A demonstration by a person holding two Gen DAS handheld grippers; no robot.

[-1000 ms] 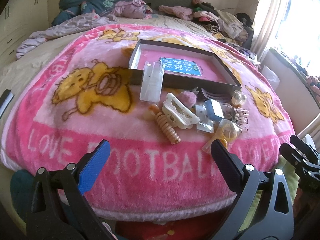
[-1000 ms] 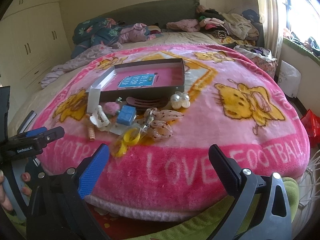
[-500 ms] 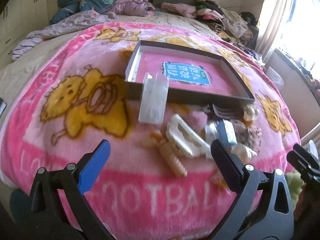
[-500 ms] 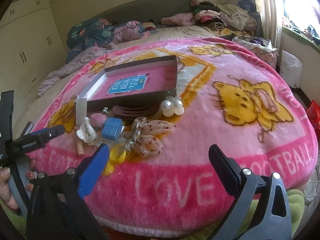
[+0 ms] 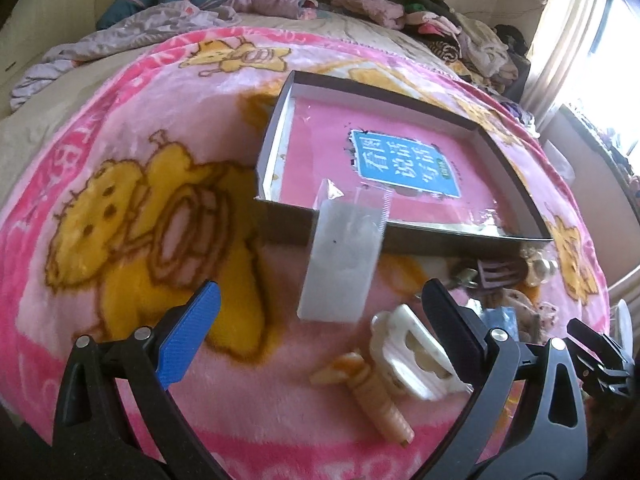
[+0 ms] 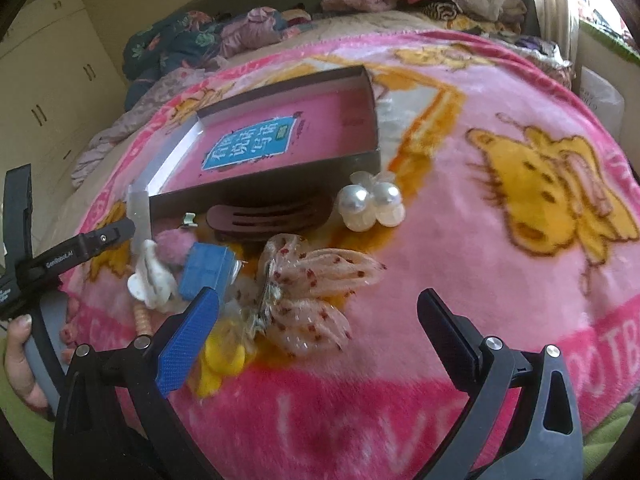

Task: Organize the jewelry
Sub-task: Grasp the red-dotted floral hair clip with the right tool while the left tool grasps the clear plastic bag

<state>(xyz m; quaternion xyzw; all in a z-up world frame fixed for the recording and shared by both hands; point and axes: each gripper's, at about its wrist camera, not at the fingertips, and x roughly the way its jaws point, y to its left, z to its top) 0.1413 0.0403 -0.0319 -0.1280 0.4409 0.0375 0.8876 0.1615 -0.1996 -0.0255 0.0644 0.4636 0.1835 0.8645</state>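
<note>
Left gripper hovers low over the pink blanket, jaws spread wide, grasping nothing; the clear packet leaning on the shallow box lies just beyond its tips. Right gripper is likewise released and empty, level above the dotted fabric bow. Pearl clips sit right of the box's near corner.

Hair clips before the box on the blanket; packet seemingly against its wall
</note>
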